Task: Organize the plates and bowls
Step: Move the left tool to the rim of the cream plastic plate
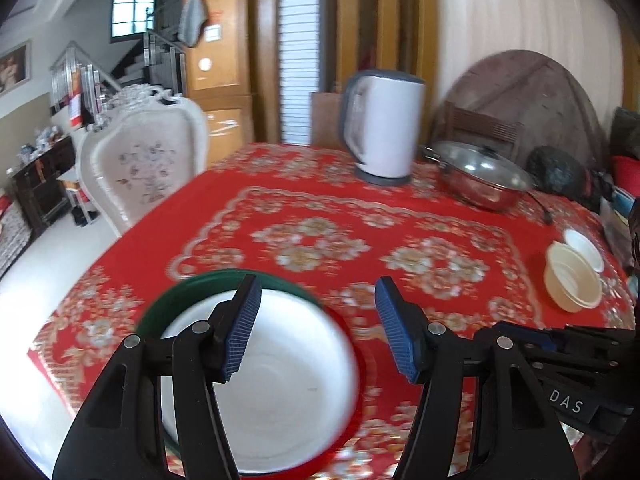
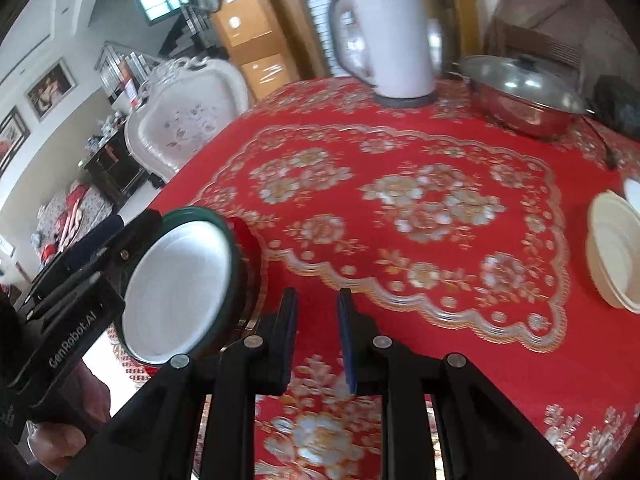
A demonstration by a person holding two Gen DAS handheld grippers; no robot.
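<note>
A white plate (image 1: 280, 384) lies on a green plate (image 1: 200, 284) and a red plate (image 1: 352, 344) at the table's near left. My left gripper (image 1: 318, 328) is open just above this stack, holding nothing. The stack also shows in the right wrist view (image 2: 180, 280), with the left gripper's body over its left rim. My right gripper (image 2: 318, 344) hovers over the tablecloth to the right of the stack, jaws a narrow gap apart and empty. Cream bowls (image 1: 572, 280) (image 2: 616, 252) sit nested at the right, with a small white bowl (image 1: 584, 248) behind.
A red floral tablecloth (image 2: 400, 200) covers the table. A white kettle (image 1: 380, 132) and a lidded steel pot (image 1: 480, 176) stand at the back, with the pot's cord (image 1: 540, 208) trailing forward. A white chair (image 1: 144, 160) stands at the left edge.
</note>
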